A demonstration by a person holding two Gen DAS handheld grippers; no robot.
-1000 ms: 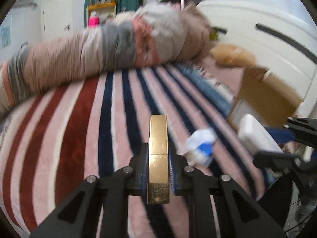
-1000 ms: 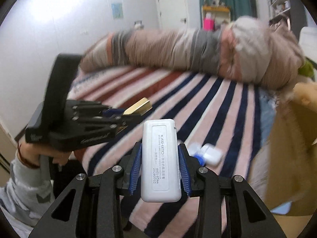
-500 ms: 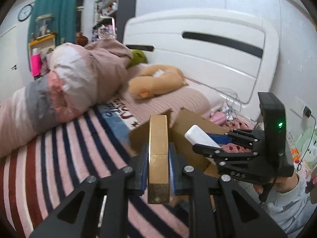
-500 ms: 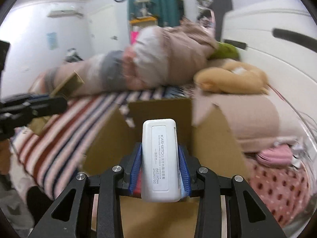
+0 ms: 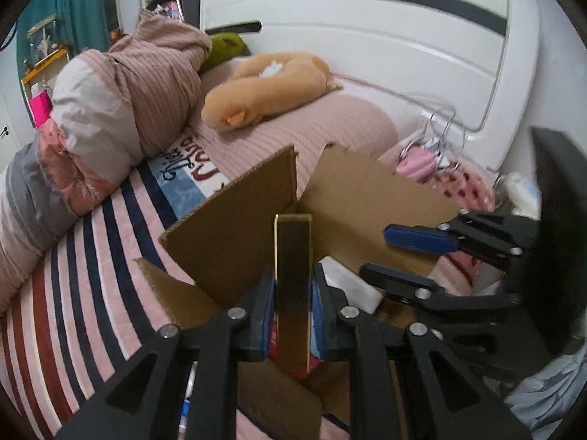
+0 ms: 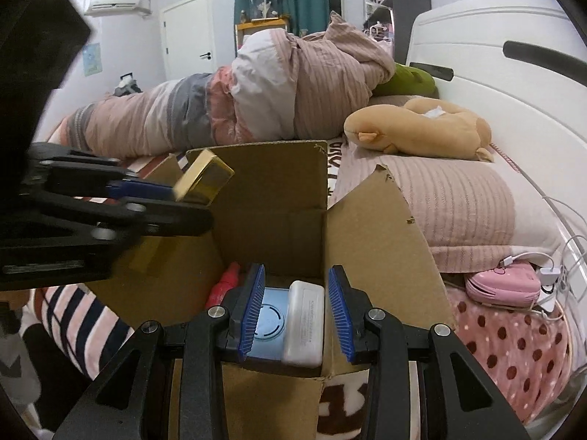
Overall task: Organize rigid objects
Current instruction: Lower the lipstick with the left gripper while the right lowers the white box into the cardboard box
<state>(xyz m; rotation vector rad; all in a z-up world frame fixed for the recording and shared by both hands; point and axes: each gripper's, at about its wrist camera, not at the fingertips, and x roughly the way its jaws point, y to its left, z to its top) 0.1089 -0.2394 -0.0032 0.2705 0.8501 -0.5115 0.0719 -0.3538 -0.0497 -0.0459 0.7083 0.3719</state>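
White case (image 6: 303, 324) now lies in the cardboard box (image 6: 374, 227), right fingers (image 6: 339, 315) apart.

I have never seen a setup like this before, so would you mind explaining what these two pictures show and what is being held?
No robot arm here: a person holds a two-finger gripper in each hand, each carrying a fisheye camera that looks along its fingers. One picture comes from the left gripper, the other from the right gripper.

Both hover over an open cardboard box standing on a bed with a striped blanket. The left gripper is clamped on a slim gold box, also visible from the right camera. The right gripper's jaws stand open and empty; a white rectangular device lies below them inside the box, beside a light blue item and something red.
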